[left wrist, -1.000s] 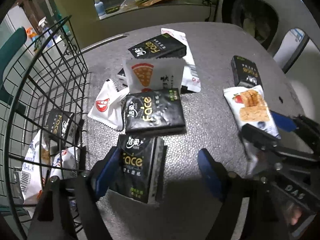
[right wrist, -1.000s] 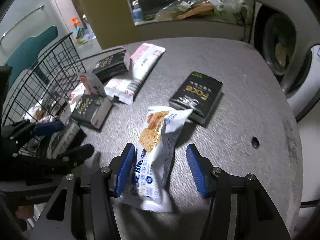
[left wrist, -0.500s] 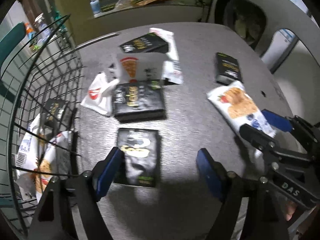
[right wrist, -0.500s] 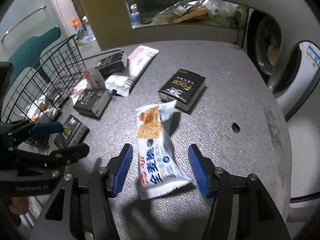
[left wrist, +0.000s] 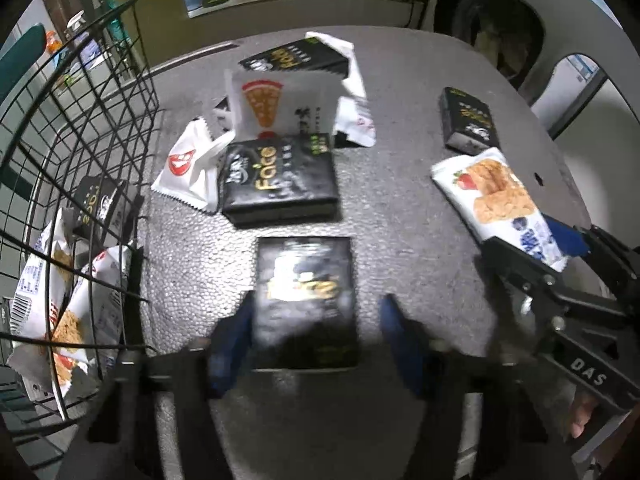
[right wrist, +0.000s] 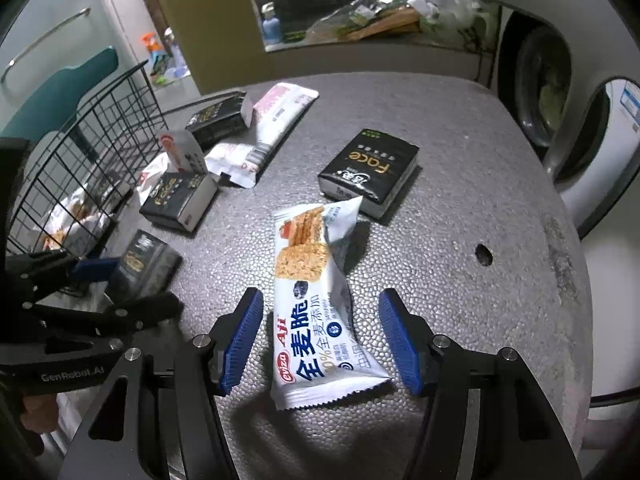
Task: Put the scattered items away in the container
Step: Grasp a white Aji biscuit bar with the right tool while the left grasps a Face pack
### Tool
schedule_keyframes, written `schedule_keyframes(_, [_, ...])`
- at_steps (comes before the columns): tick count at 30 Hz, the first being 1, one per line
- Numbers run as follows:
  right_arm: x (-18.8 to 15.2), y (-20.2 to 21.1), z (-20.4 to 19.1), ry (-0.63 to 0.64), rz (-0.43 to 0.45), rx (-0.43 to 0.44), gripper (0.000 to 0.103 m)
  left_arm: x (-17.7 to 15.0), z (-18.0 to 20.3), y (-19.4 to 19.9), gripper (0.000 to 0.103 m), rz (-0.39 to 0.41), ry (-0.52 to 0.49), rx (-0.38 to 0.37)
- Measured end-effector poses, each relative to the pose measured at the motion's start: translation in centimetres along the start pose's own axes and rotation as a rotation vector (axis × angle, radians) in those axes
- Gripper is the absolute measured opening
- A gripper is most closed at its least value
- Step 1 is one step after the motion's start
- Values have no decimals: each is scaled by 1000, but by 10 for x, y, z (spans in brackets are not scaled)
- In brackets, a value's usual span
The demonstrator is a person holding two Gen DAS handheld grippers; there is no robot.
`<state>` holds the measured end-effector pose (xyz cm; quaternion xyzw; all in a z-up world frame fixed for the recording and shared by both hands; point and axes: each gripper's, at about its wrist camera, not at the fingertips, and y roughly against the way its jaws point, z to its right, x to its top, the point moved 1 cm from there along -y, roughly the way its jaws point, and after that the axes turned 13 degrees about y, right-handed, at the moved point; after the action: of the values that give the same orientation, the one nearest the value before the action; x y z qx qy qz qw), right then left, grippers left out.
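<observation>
Cracker bar (right wrist: 316, 304) between spread right tool (right wrist: 321, 342) (left tool (left wrist: 316, 340) likewise agape), table edge near.

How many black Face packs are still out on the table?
4: one between the left gripper's fingers, one ahead of it, one at the far pile, one far right. A fifth sits in the basket; more may be hidden.
</observation>
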<state>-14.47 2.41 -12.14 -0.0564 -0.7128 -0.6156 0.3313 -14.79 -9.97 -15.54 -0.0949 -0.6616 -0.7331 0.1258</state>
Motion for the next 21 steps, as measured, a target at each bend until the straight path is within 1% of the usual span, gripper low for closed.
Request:
schedule_keyframes(2, [0,-1,1,-1,-3,-4,60,7,9,-2,52,-15,2,-24])
schedule_keyframes(7, [3,-4,-2,12,-3,-19,60,8,9,-3,52,-11,4,-27])
schedule_keyframes(13, [4,-6,-6,42,-15,-38,60,3,-3,3,52,-17,3,-30])
schedule_keyframes(14, [4,-6,-6,42,-15,-39,57,2,-5,6,52,-17,4,-27])
schedule_keyframes(15, [3,-5,-7,45,-17,-49,50,1,-6,6,52,-17,5,-24])
schedule_keyframes(16, [3,-5,-7,48,-17,-48,47,1,-6,7,52,-18,5,-25])
schedule_keyframes(17, [3,-4,-7,50,-18,-47,40,0,-7,7,52,-19,6,-26])
schedule_keyframes(18, [2,-4,-8,51,-21,-48,38,0,-7,8,52,-19,9,-28])
schedule_keyframes(21, [2,-2,-9,46,-24,-44,37,-1,-9,12,52,-16,12,-31])
